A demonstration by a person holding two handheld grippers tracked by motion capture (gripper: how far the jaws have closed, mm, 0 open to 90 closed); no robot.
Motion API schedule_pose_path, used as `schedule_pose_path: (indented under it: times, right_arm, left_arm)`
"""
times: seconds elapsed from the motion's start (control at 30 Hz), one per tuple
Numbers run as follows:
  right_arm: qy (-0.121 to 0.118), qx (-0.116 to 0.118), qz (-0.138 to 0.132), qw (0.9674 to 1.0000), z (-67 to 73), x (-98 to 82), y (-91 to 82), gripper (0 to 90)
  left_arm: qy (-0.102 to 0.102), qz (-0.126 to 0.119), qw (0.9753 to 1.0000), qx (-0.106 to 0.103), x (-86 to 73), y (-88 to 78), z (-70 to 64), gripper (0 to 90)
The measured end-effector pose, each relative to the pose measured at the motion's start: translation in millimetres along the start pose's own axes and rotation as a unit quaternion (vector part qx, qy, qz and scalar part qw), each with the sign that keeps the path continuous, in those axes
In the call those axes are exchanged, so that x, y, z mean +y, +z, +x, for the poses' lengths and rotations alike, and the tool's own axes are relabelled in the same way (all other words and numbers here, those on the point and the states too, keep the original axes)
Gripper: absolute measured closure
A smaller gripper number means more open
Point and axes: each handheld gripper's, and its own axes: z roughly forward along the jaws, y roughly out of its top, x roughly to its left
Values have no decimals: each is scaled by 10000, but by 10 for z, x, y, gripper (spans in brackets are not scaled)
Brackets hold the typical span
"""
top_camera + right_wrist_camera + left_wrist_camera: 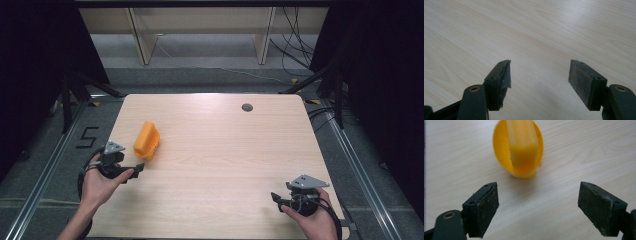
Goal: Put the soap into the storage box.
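Observation:
An orange plastic scoop-like object (147, 140) lies on the left part of the wooden table (220, 150). In the left gripper view the orange object (521, 147) shows a rounded bowl with a thick handle pointing at the camera. My left gripper (136, 169) sits just in front of it, apart from it. Its jaws stand wide open (539, 210) with bare table between them. My right gripper (276, 198) rests near the table's front right corner, held by a hand. It is open (540, 82) over bare wood.
A round grey cable hole (247, 107) sits near the table's far edge. Black stands and cables (295, 50) are on the floor beyond the table, with shelf legs (142, 45) behind. A "5" mark (88, 137) is on the floor at the left.

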Motion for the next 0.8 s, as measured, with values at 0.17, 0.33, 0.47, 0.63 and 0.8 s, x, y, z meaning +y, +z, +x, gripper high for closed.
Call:
schedule_pose_path:
  times: [0.17, 0.33, 0.47, 0.63, 0.8]
  right_arm:
    - [65, 15, -35, 10000, 17, -6, 4, 349]
    - [-134, 106, -114, 9998, -1, 9, 10, 351]
    - [-96, 164, -91, 9998, -5, 20, -1, 352]
    - [8, 85, -209, 9997, -20, 18, -10, 356]
    - [115, 30, -254, 9996, -41, 17, -8, 357]
  left_arm:
    - [-68, -267, 9996, -45, -403, 14, -61, 167]
    - [-110, -656, 9976, -191, -589, -4, -166, 177]
    - [-33, -913, 9955, -246, -562, -30, -182, 179]
    - [109, -921, 9952, -323, -566, -15, -190, 187]
    - [174, -966, 9941, -459, -569, -10, -196, 186]
